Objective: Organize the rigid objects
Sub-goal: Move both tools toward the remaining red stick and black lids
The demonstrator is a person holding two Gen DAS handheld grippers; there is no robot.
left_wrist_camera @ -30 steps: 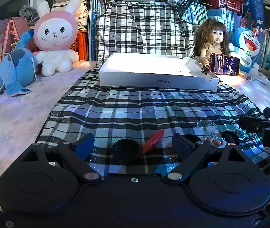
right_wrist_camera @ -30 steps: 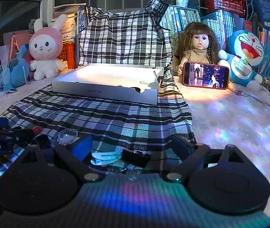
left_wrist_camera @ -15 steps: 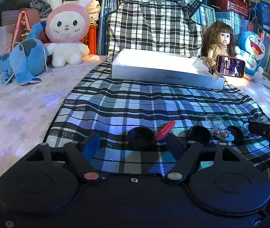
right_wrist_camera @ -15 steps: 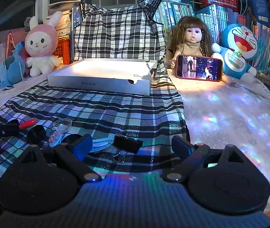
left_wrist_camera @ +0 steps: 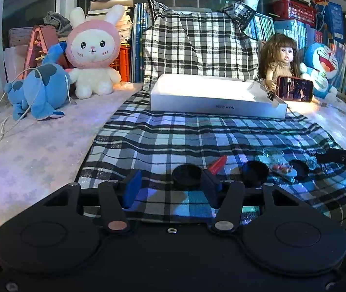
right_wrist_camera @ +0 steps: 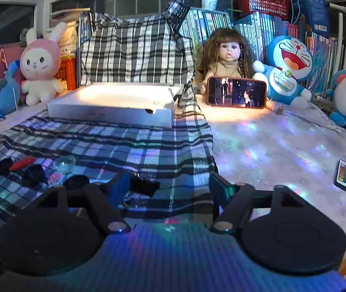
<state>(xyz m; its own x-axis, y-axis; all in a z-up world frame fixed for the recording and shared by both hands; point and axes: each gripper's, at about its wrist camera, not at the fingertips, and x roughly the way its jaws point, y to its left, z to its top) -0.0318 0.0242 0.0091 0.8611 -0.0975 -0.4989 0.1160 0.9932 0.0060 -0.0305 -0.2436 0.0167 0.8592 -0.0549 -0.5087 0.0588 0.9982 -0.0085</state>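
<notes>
Down at the near edge of the plaid cloth [left_wrist_camera: 197, 136] on the desk, the left hand-held gripper [left_wrist_camera: 171, 191] is closing, its blue pads not yet pressing on the black round cap [left_wrist_camera: 187, 175] that lies just ahead between them. That cap looks light, stiff and smooth, so a pinch across its rim should hold; squeezing off-centre could flick it away. Beside it lie a red clip [left_wrist_camera: 218, 164] and a second black cap [left_wrist_camera: 255, 173]. The right hand-held gripper [right_wrist_camera: 169, 186] is narrowing too, a black binder clip [right_wrist_camera: 143, 186] near its left pad, untouched. Across the cloth, the white box [left_wrist_camera: 218, 97] waits at the far edge.
</notes>
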